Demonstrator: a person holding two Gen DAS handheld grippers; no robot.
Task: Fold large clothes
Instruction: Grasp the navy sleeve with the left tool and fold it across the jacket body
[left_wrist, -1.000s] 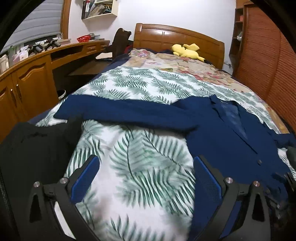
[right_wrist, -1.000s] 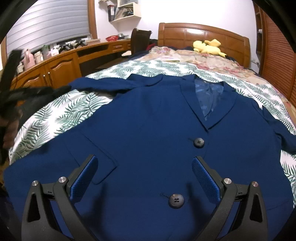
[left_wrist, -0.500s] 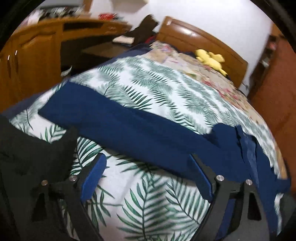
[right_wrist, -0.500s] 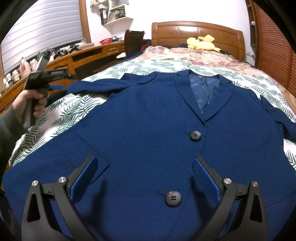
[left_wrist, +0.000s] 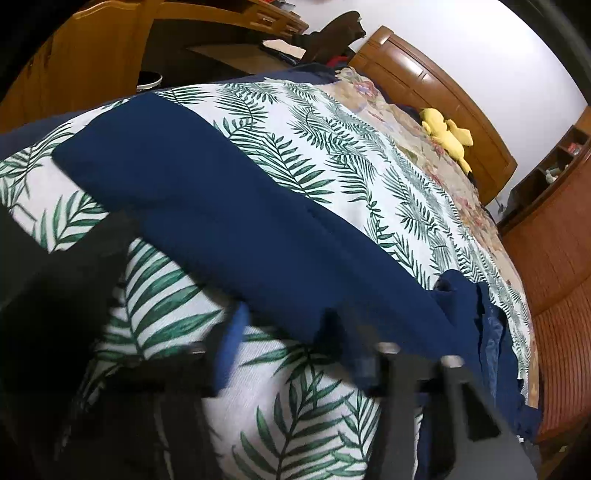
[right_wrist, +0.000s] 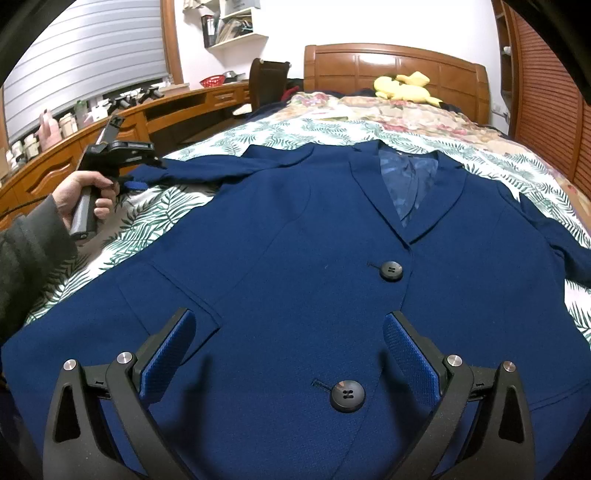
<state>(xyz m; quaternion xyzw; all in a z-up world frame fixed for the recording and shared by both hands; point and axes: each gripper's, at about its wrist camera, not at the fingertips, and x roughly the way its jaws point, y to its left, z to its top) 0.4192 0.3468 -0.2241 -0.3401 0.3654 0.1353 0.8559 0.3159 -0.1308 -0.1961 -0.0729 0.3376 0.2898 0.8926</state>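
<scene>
We see the right gripper (right_wrist: 288, 354) nearest, jaws wide, nothing between them, hovering over the lower front of the jacket (right_wrist: 295, 258). Its blue pads (right_wrist: 168, 354) sit either side of the lower button (right_wrist: 346, 396). The jacket lies face up, buttoned, spread flat on the bed (right_wrist: 122, 236) with its leaf-print cover. Upper button (right_wrist: 391, 271) is further up, then the open collar with the lining showing.

To the left, a hand (right_wrist: 83, 195) in a dark sleeve (right_wrist: 26, 258) holds the left gripper (left_wrist: 291, 354) at the jacket's left sleeve (left_wrist: 221, 221), which stretches out leftward across the cover. In the left wrist view the fingers are motion-blurred; the jaws have just been closing and now stand narrow around the near edge of the sleeve. We cannot tell whether the pads press the cloth yet.

Far end: floral blanket (right_wrist: 388, 110), yellow plush (right_wrist: 402, 86), wooden headboard (right_wrist: 391, 62). Desk (right_wrist: 155, 110) along the far left.
</scene>
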